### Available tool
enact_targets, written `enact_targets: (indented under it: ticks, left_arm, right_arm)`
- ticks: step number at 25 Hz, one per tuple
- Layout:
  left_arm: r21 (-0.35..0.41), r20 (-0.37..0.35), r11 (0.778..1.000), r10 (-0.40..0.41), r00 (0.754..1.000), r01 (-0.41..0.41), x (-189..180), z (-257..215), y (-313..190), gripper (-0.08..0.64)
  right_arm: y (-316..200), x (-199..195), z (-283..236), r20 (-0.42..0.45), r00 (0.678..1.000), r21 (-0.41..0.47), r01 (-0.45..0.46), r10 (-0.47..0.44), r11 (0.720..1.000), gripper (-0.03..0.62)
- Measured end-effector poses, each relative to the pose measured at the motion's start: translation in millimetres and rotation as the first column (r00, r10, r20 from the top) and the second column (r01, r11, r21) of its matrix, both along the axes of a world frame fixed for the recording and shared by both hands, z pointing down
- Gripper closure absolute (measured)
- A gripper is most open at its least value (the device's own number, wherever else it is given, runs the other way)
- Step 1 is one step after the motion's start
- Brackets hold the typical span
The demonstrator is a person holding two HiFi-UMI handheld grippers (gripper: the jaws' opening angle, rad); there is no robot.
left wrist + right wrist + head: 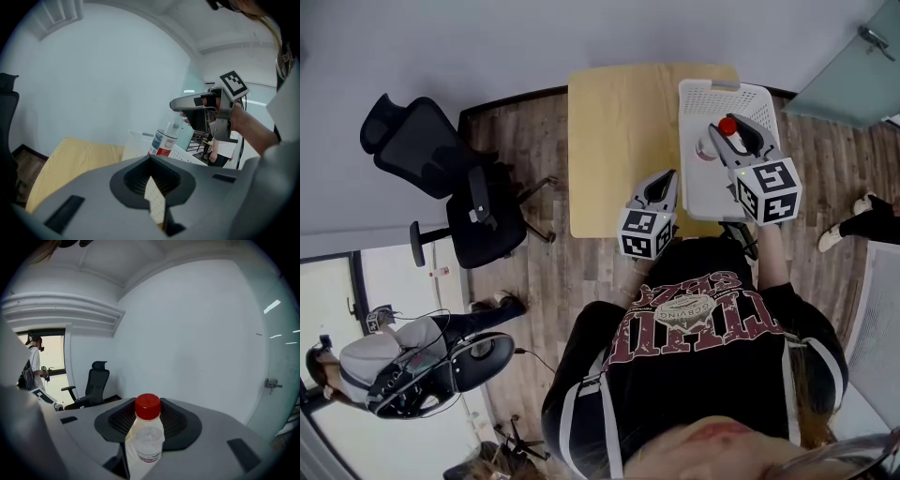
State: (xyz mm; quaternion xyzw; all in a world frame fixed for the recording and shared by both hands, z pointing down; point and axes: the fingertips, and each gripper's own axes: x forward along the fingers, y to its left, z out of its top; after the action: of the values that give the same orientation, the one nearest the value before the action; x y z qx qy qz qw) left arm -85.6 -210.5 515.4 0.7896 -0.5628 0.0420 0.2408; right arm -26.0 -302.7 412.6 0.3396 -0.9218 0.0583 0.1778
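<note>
A clear plastic bottle [727, 126] with a red cap hangs over the white perforated basket [712, 98], which stands on the right part of the pale wooden table [619, 131]. My right gripper [729, 133] is shut on this bottle. In the right gripper view the bottle [147, 430] stands upright between the jaws of the right gripper [140, 453]. My left gripper [665, 181] hovers at the table's near edge, left of the basket, shut and holding nothing. From the left gripper [157, 206] view, the bottle [163, 140] with its red label hangs under the right gripper [188, 104] above the basket [137, 143].
A black office chair [455, 187] stands on the wood floor left of the table. Another person [356, 370] sits at the lower left by a second chair. A glass door [853, 66] is at the upper right. Someone's feet [862, 217] show at the right.
</note>
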Motion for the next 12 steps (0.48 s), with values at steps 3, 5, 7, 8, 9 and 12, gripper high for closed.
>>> enact_targets:
  ticks: [3, 5, 7, 8, 9, 12]
  left_arm:
    - [0.001, -0.003, 1.0, -0.007, 1.0, 0.007, -3, 1, 2, 0.512]
    - [0.002, -0.003, 1.0, -0.013, 1.0, 0.013, -5, 0, 2, 0.512]
    - [0.002, -0.003, 1.0, -0.02, 1.0, 0.02, -8, 0, 2, 0.512]
    - [0.003, -0.003, 1.0, -0.024, 1.0, 0.024, -10, -1, 2, 0.512]
    - [0.003, -0.004, 1.0, -0.028, 1.0, 0.028, -12, -1, 2, 0.512]
    - [0.001, -0.01, 0.999, -0.039, 0.999, 0.039, -18, -4, 3, 0.512]
  right_arm:
    - [4, -4, -18, 0.015, 1.0, 0.037, 0.017, -0.017, 0.999, 0.425]
    - [5, -7, -31, 0.027, 0.999, 0.06, 0.027, -0.029, 0.998, 0.425]
    - [6, -11, -43, 0.04, 0.998, 0.08, 0.037, -0.04, 0.996, 0.425]
    - [6, -14, -49, 0.047, 0.998, 0.089, 0.042, -0.046, 0.995, 0.425]
    - [6, -16, -54, 0.053, 0.997, 0.097, 0.046, -0.052, 0.994, 0.425]
    - [8, -25, -66, 0.069, 0.995, 0.111, 0.061, -0.069, 0.992, 0.425]
